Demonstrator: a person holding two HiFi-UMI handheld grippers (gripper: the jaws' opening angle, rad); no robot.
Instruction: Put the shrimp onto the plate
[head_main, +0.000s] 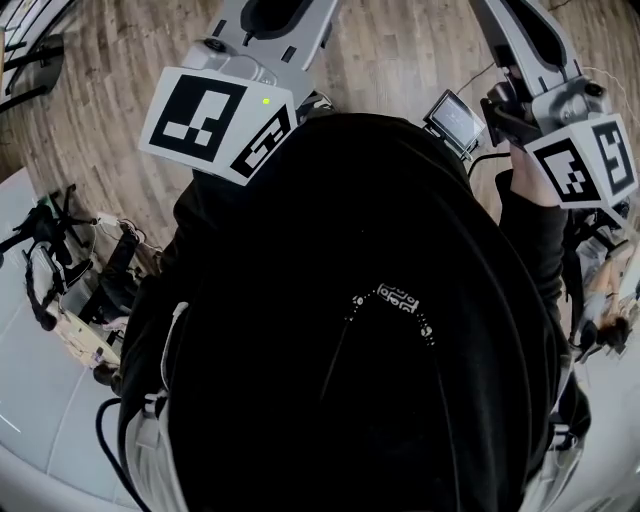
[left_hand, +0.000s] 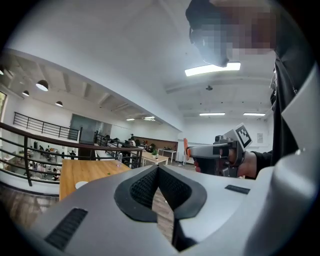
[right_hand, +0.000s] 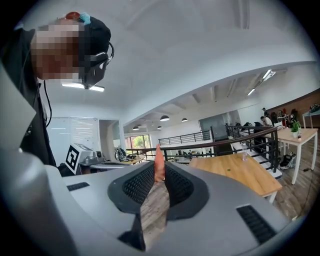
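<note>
The right gripper is clenched on the shrimp, which sticks up from its jaw tips; the left gripper is closed on nothing. Both are raised above a wooden floor.

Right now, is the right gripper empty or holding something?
Holding. The right gripper is shut on the shrimp: its orange-pink end sticks out between the pads in the right gripper view.

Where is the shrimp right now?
In the right gripper view, the shrimp sticks up between the closed jaws of the right tool, held in the air; a wooden table lies beyond to the right.
</note>
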